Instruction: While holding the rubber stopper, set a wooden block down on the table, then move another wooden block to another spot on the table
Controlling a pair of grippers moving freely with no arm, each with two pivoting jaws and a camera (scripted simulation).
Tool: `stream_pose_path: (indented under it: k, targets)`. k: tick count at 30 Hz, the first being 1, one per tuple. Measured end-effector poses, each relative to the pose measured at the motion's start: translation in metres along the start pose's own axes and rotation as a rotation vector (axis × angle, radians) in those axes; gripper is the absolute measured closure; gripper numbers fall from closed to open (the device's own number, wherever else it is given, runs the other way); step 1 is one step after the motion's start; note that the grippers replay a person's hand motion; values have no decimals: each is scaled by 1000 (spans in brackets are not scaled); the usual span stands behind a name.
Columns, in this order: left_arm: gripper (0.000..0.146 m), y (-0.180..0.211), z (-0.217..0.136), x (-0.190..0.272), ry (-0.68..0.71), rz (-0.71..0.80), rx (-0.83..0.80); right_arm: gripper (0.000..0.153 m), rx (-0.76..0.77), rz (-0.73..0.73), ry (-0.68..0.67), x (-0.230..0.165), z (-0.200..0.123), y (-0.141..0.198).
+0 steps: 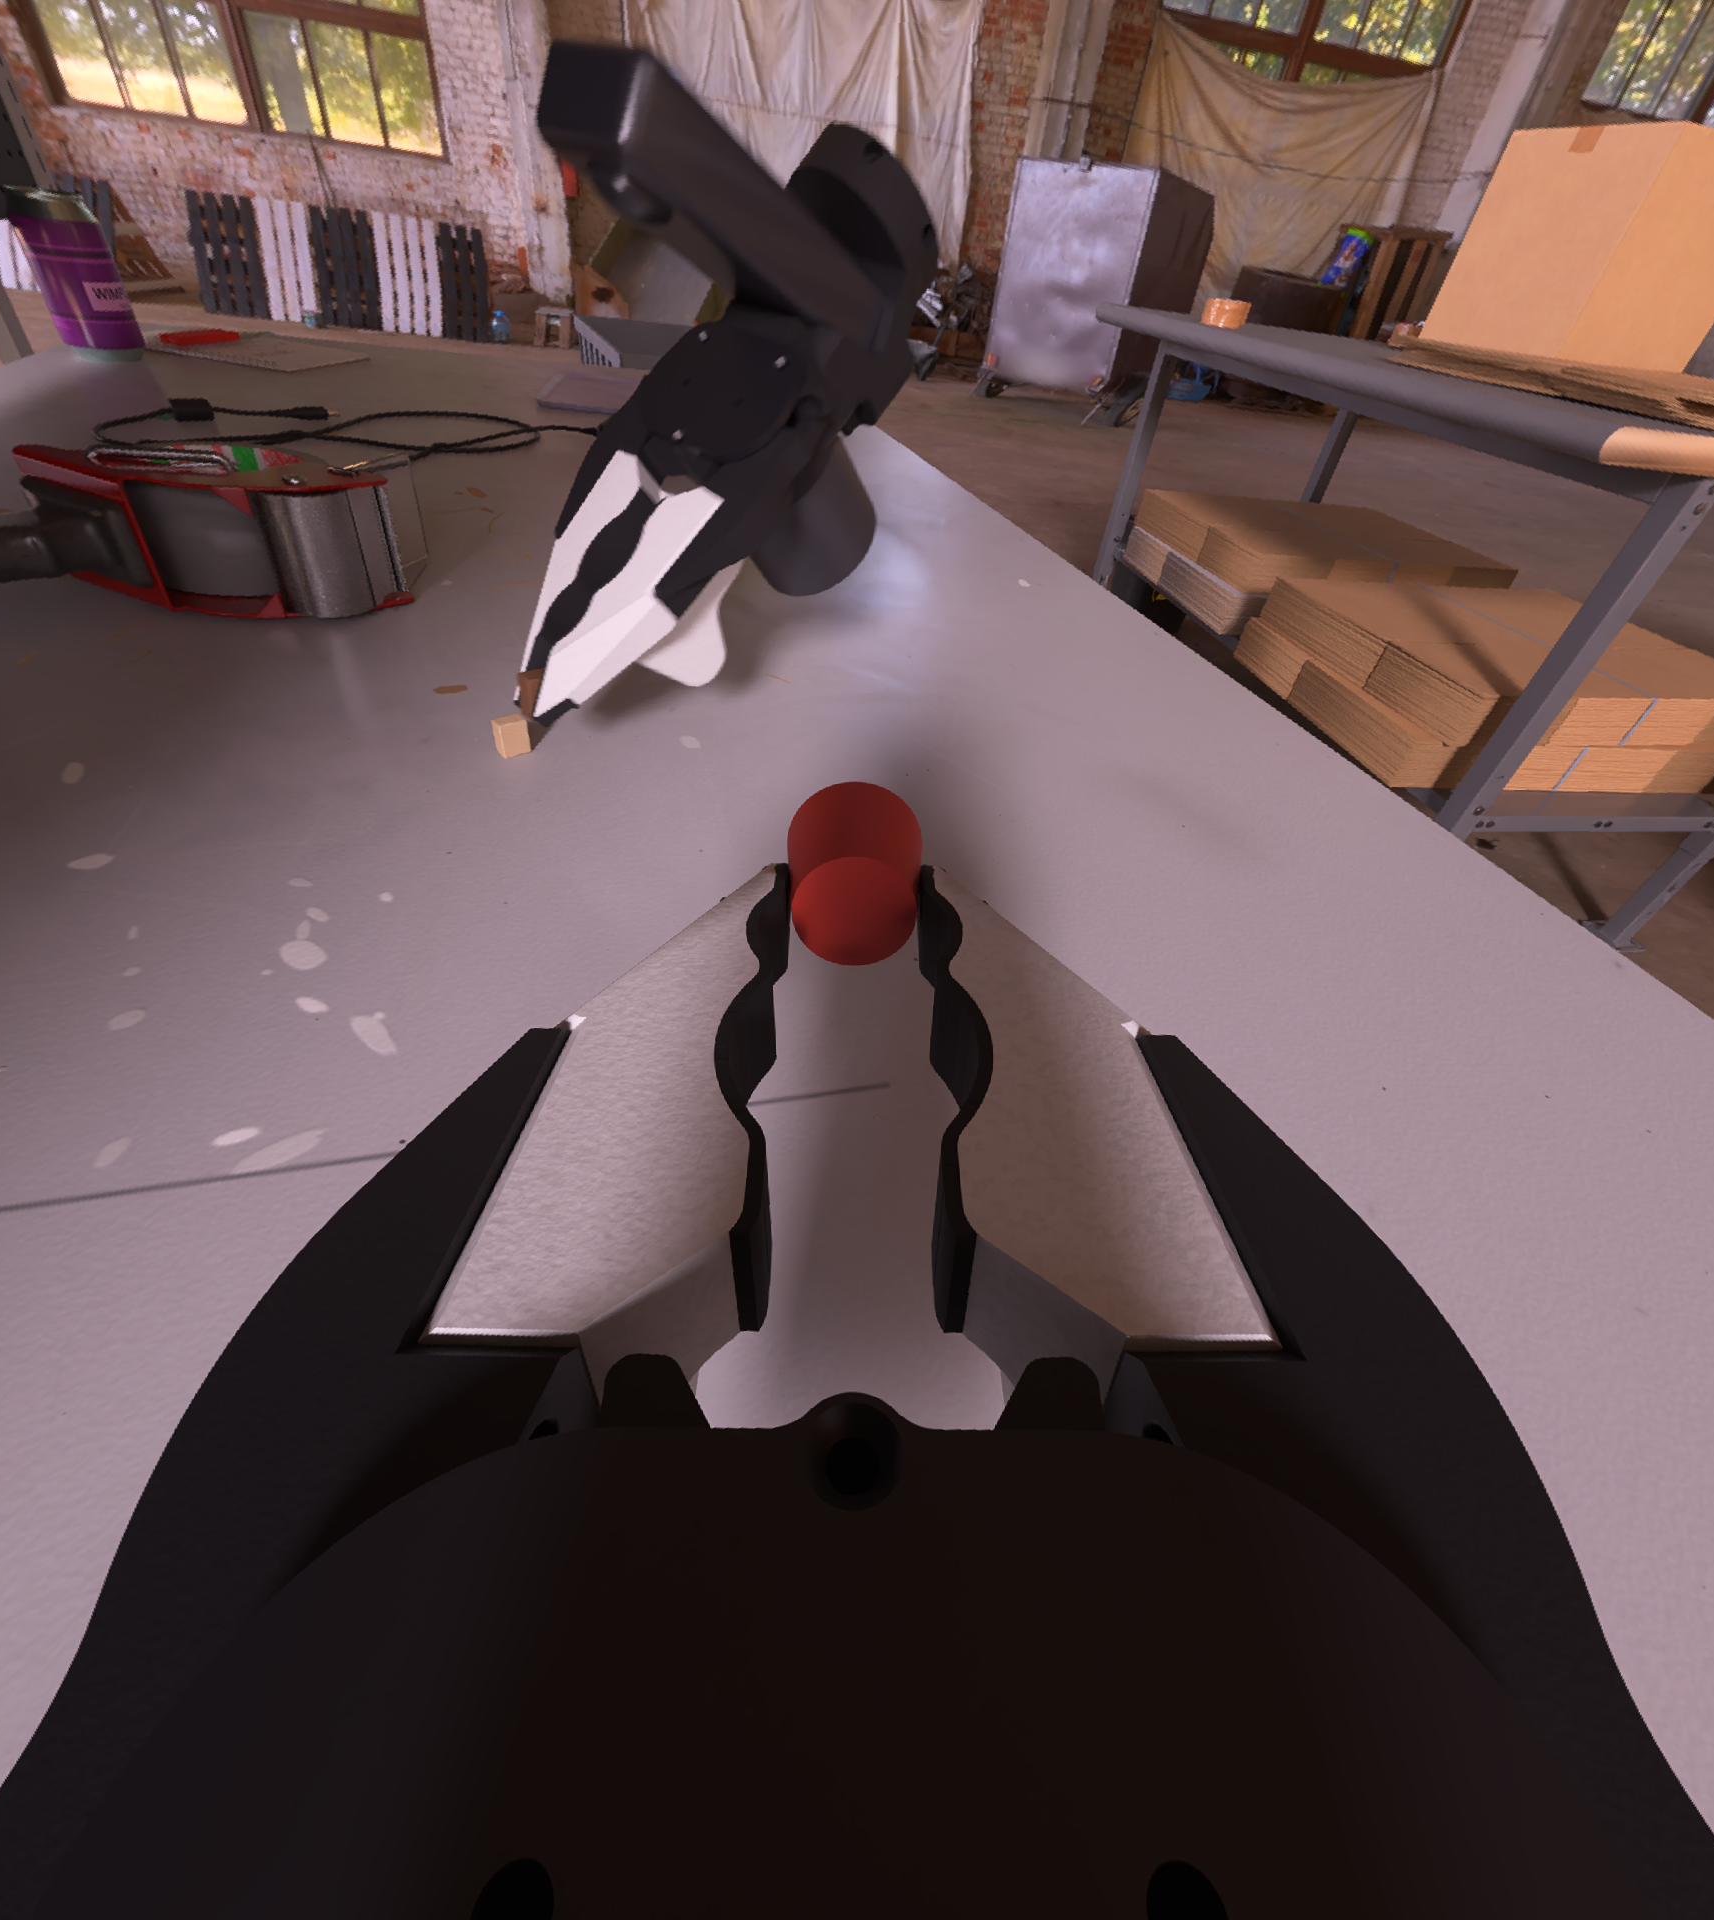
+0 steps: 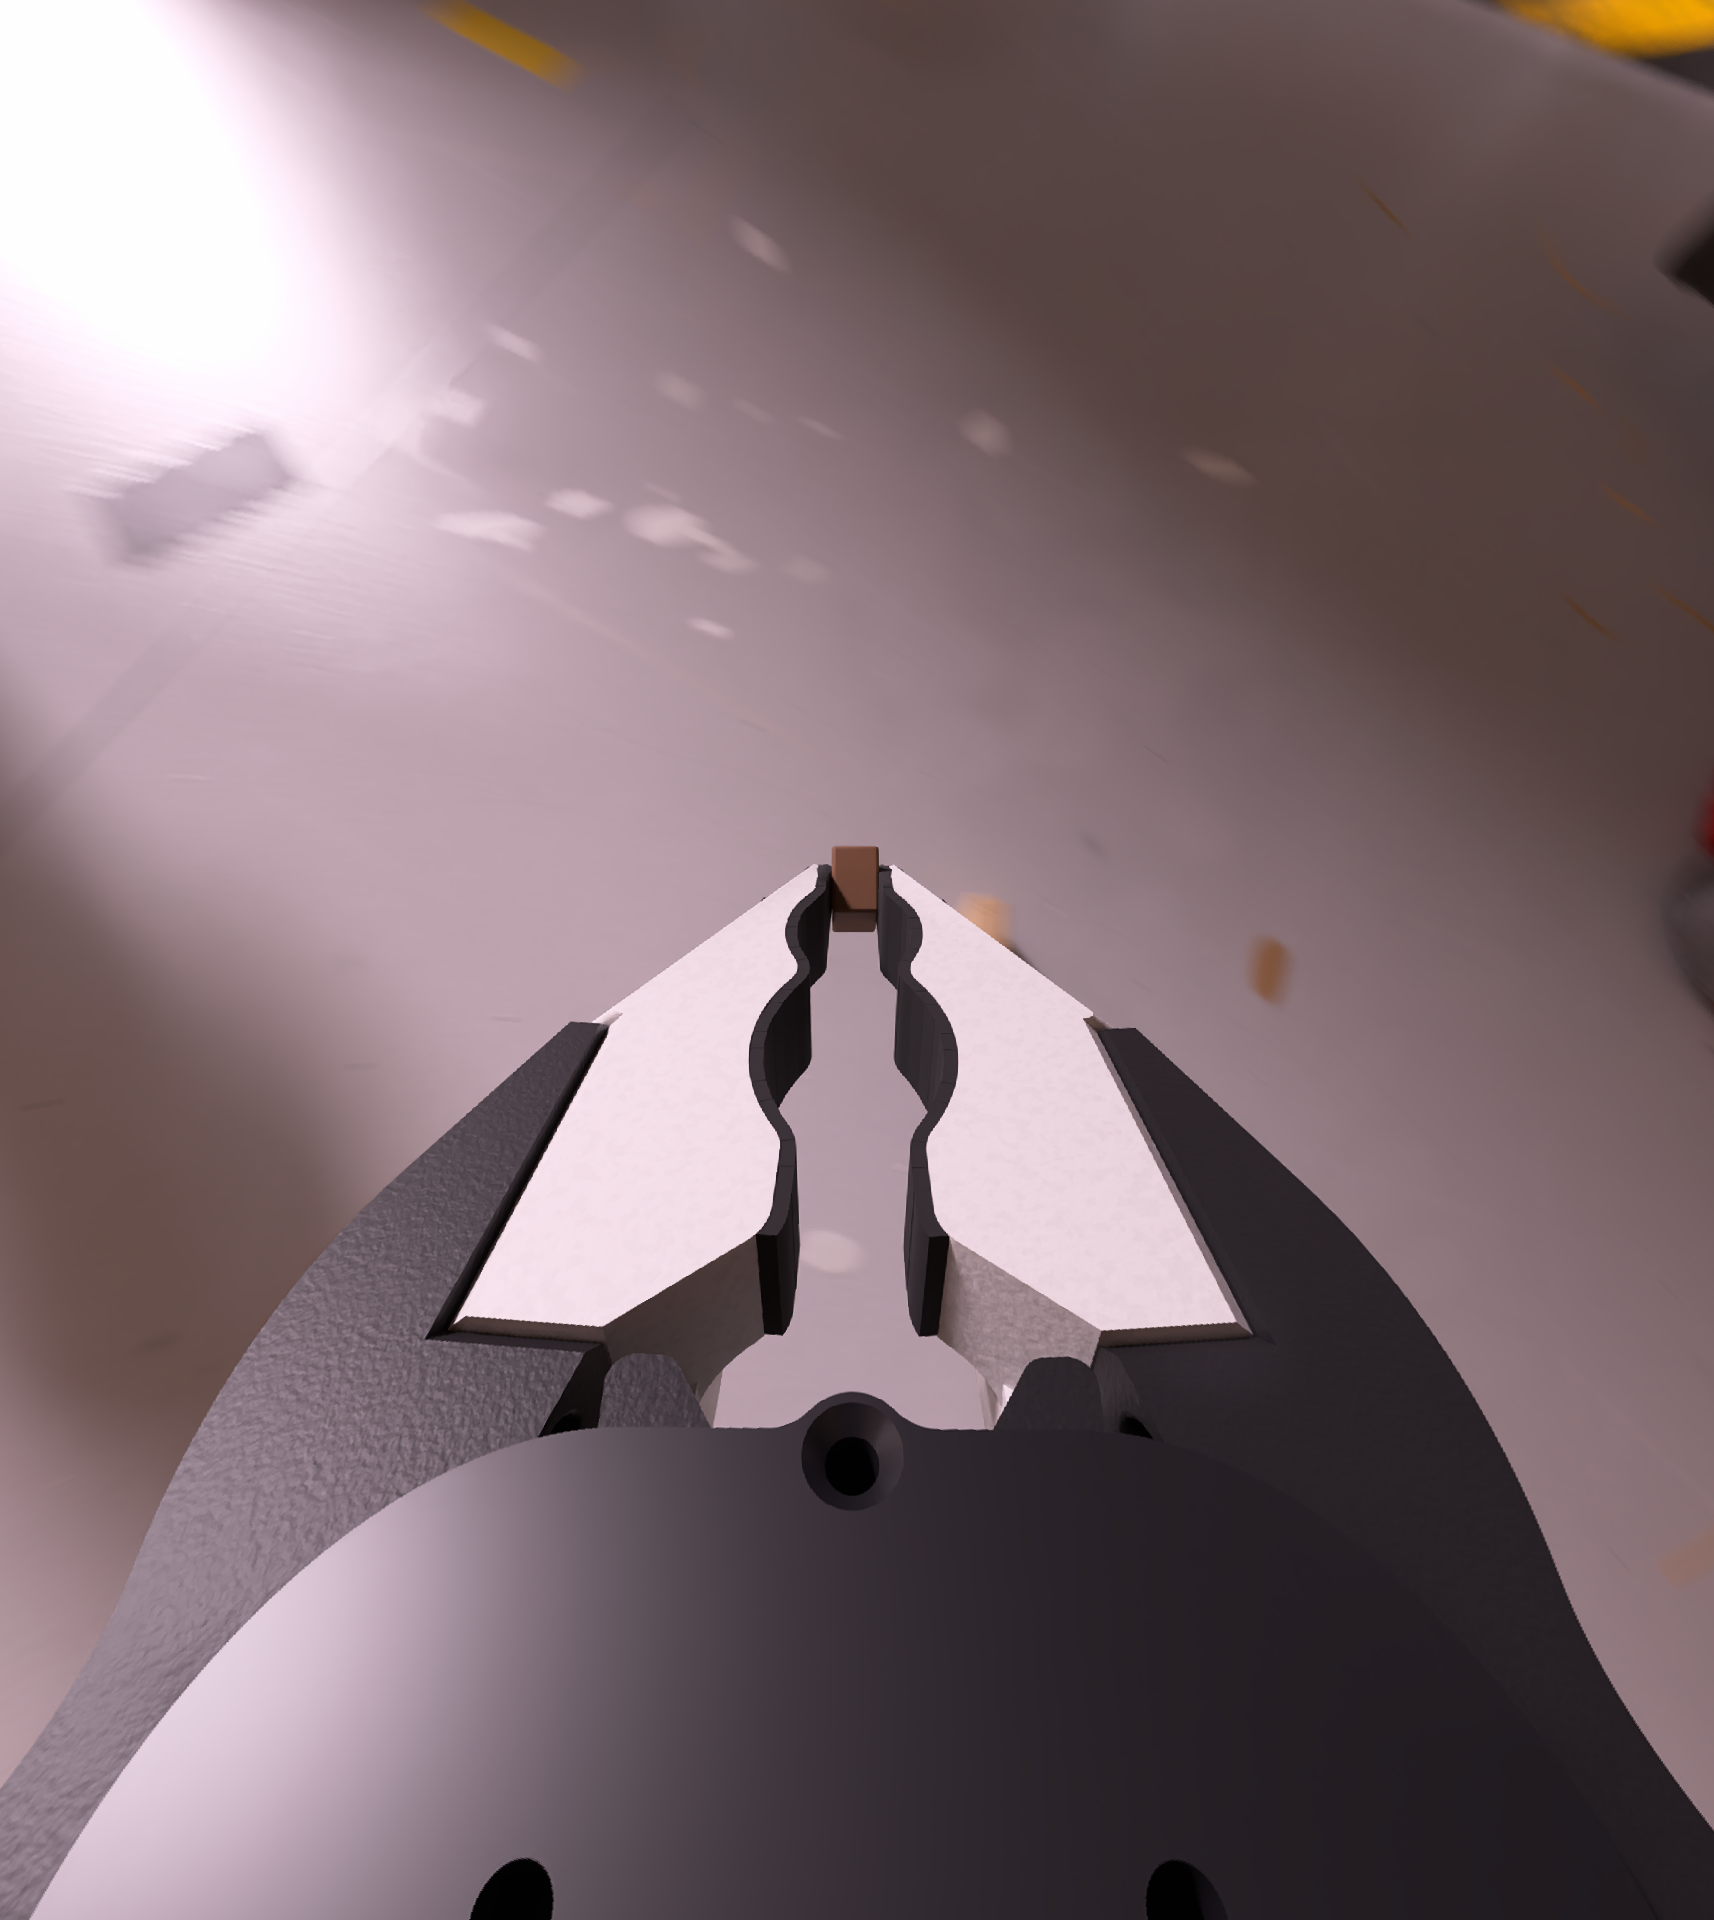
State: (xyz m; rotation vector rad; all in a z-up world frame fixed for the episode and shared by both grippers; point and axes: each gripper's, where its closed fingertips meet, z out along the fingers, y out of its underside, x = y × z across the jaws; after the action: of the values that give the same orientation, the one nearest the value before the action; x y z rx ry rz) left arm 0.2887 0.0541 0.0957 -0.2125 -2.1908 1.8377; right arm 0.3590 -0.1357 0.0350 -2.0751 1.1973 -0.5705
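My left gripper is shut on a red rubber stopper and holds it above the grey table. My right gripper is shut on a small brown wooden block. In the left wrist view the right gripper points steeply down at the table, the brown block at its tips. A second, light tan wooden block lies on the table just below and left of those tips. In the right wrist view the tan block shows blurred just right of the fingertips.
A red tape dispenser lies at the left, with a black cable behind it and a purple can at the far left. A grey shelf table with cardboard boxes stands off the right edge. The right wrist view is motion-blurred.
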Motion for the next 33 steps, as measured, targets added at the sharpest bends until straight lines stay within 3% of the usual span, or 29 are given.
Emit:
stream_pose_path:
  k: [4,8,16,17,19,20,25,28,33]
  targets:
    - [122,-1,-1,-1,-12,6,5,145,59,-117,-334,-95,-4,-21]
    - [122,0,0,-1,-23,4,-4,145,-18,-218,-343,-138,19,-9]
    - [122,3,1,-1,-26,-7,-23,145,-45,-213,-318,-142,31,-1]
    - [122,3,1,-1,-27,-7,-24,142,-41,-206,-316,-141,30,-2]
    - [122,3,1,-1,-27,-3,-25,119,-3,-186,-319,-133,24,-8]
    - [122,4,1,0,-26,-1,-26,118,25,-174,-293,-121,19,-12]
    - [122,4,1,-1,-25,-3,-29,121,42,-67,97,-5,0,-7]
    - [122,4,1,-1,-22,-7,-28,121,-7,-30,100,21,7,8]
    - [122,4,2,1,-19,4,-33,124,-39,-63,112,29,18,19]
